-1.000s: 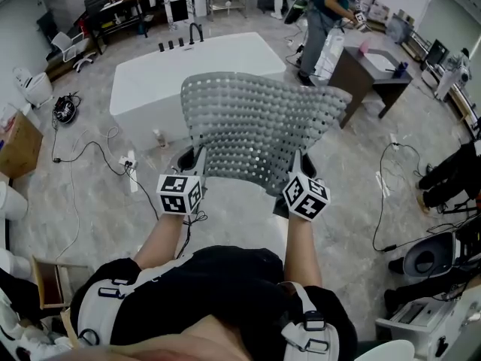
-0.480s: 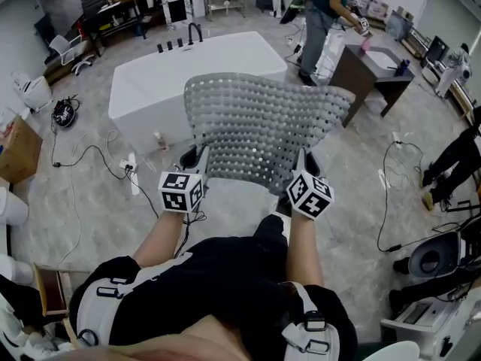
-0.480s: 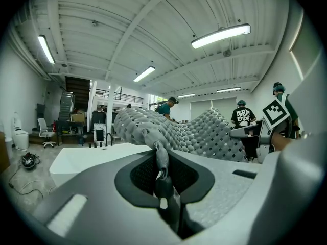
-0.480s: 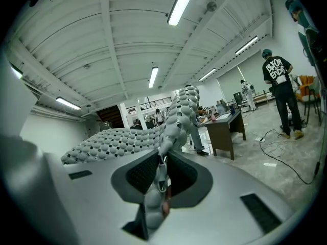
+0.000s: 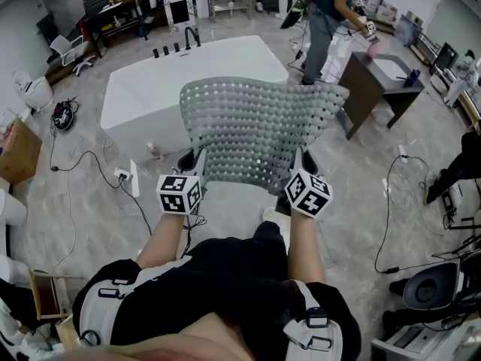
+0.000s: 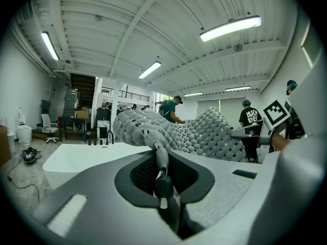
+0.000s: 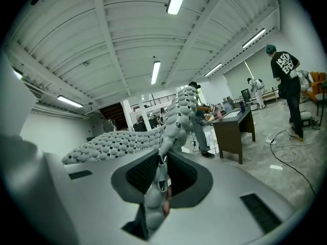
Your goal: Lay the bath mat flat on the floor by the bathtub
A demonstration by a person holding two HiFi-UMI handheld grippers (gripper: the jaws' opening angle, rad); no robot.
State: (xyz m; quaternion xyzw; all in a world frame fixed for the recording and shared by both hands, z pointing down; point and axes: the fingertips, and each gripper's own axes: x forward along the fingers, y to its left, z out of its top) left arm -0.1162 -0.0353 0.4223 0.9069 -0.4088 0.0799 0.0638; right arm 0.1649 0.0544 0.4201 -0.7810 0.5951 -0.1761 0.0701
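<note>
Bath mat (image 5: 255,126) hangs in the air above the floor, in front of the bathtub (image 5: 150,89). Left gripper (image 5: 198,158) and right gripper (image 5: 299,159) are each clamped on its near edge. Judged light, floppy and bumpy rubber; best gripped at the corners, spread wide.

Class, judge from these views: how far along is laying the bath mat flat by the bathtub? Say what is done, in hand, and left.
Done: the mat is picked up, with the left tongs and right tongs each shut on its near edge. In hand: it is held spread in the air, in front of the bathtub. Left: lower it flat onto the floor and let go.
</note>
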